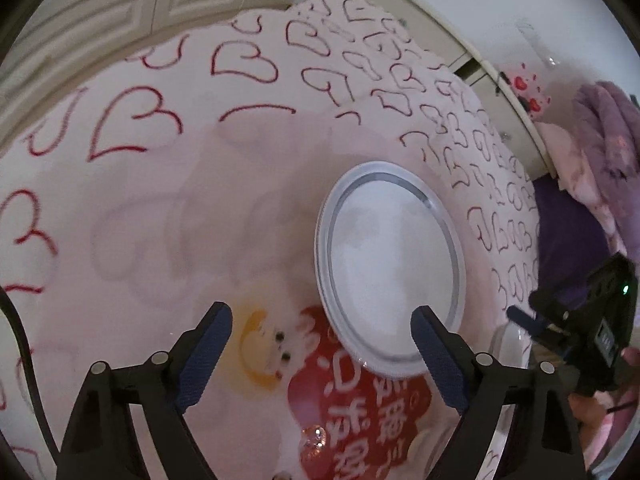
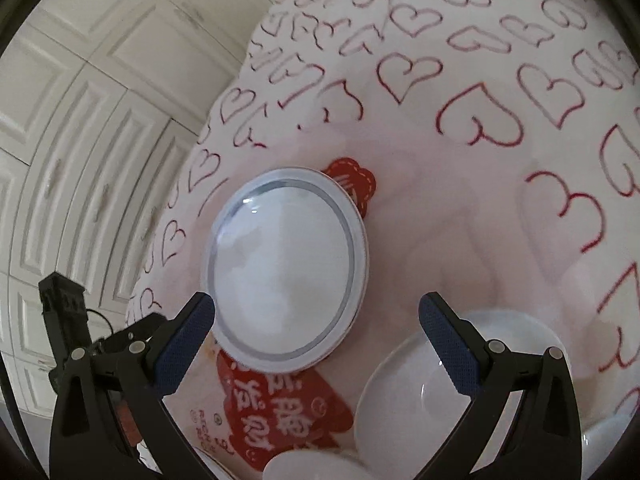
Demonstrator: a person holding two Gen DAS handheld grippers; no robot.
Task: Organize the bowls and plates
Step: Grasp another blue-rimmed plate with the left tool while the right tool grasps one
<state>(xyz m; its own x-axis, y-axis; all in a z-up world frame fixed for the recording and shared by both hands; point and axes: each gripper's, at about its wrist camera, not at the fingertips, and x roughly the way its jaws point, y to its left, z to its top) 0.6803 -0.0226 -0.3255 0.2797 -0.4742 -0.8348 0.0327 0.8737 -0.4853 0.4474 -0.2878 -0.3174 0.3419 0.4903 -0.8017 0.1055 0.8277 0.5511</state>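
Clearly the main risk here is the soft, uneven surface: the plate [image 1: 392, 268] lies on a pink cloth with red hearts [image 1: 160, 208] that looks padded, so a push down on one rim may tip it or slide it instead of letting a finger get under the edge. Going left to right in the left wrist view, the left gripper [image 1: 322, 344] stands spread wide with nothing between its jaws; its left finger hangs over the cloth and a printed red packet [image 1: 360, 408], its right finger over the plate's near rim. If it closes from this pose, I judge it could catch the packet under the plate or just scrape the rim. Farther right, the right gripper [image 1: 524, 320] is near the same plate, so the two tools may knock together. In the right wrist view the right gripper [image 2: 316, 338] is also spread and empty, with the plate ahead between its fingers and a white bowl [image 2: 404, 396] just under its right finger; a careless closing could clip that bowl.

The plate is round, white, shallow, with a thin grey ring inside the rim, upright and empty.
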